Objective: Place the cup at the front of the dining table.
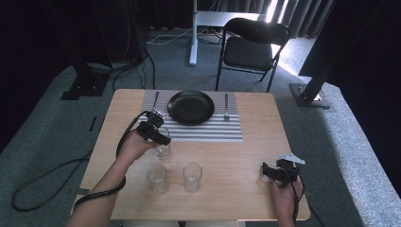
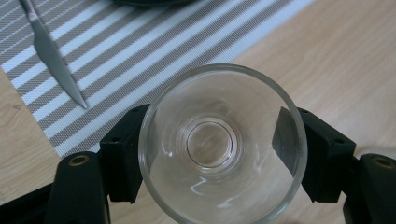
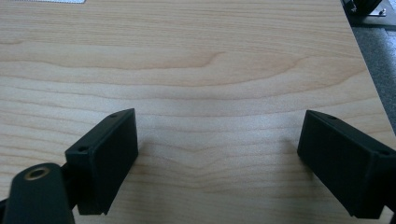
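A clear drinking glass (image 2: 222,144) stands upright on the wooden table (image 1: 257,142), just in front of the striped placemat (image 1: 222,131). My left gripper (image 2: 219,149) has a jaw pressed against each side of it. In the high view the same glass (image 1: 162,149) sits under my left gripper (image 1: 156,133), left of the table's middle. My right gripper (image 1: 270,171) rests low near the table's front right corner. Its jaws stand wide apart over bare wood, and the right gripper (image 3: 217,154) has nothing between them.
Two more empty glasses (image 1: 157,178) (image 1: 192,177) stand side by side near the front edge. On the placemat lie a black plate (image 1: 190,107), a knife (image 1: 155,101) (image 2: 53,56) to its left and a fork (image 1: 226,106) to its right. A black chair (image 1: 253,45) stands beyond the table.
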Motion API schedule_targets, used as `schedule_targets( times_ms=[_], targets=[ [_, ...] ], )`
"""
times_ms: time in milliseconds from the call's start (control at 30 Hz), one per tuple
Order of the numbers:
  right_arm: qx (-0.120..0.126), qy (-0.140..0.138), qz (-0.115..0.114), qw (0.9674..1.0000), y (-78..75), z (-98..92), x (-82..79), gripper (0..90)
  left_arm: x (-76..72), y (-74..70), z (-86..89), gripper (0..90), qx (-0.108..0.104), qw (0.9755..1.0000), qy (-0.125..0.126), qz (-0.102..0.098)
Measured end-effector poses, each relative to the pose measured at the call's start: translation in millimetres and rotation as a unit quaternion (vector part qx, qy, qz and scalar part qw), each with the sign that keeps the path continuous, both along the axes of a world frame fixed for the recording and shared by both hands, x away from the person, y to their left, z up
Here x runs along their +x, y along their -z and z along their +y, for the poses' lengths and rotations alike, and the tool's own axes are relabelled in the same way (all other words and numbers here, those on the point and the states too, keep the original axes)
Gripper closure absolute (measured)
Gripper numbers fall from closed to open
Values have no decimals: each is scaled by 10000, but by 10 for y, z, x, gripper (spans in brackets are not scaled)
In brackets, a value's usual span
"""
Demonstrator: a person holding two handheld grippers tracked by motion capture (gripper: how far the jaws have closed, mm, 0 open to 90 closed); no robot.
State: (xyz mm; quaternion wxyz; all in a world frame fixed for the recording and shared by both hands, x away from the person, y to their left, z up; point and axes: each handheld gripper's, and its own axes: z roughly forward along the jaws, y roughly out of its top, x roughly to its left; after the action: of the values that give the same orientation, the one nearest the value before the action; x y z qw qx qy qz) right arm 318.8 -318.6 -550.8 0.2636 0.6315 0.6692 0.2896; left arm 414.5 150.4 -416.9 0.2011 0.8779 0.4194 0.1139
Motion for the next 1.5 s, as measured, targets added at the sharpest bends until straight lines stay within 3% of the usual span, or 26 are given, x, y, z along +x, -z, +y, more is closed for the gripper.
schedule_targets(
  times_ms=[367,800,1067,1167,1500],
  targets=[
    [2,1,1,10000,0,0,0,118,240,-49,-16,293,72,9999,-140,-59],
    [3,2,0,10000,0,0,0,118,488,-83,-24,293,-15,9995,-208,-226],
    [3,2,0,10000,0,0,0,118,652,-113,27,294,-279,9988,-376,-122],
    [4,2,-1,10000,0,0,0,118,705,-108,-4,294,-125,9991,-382,-159],
    [-1,-31,-24,10000,0,1,-5,133,904,-89,13,294,-110,9985,-528,-129]
  ],
)
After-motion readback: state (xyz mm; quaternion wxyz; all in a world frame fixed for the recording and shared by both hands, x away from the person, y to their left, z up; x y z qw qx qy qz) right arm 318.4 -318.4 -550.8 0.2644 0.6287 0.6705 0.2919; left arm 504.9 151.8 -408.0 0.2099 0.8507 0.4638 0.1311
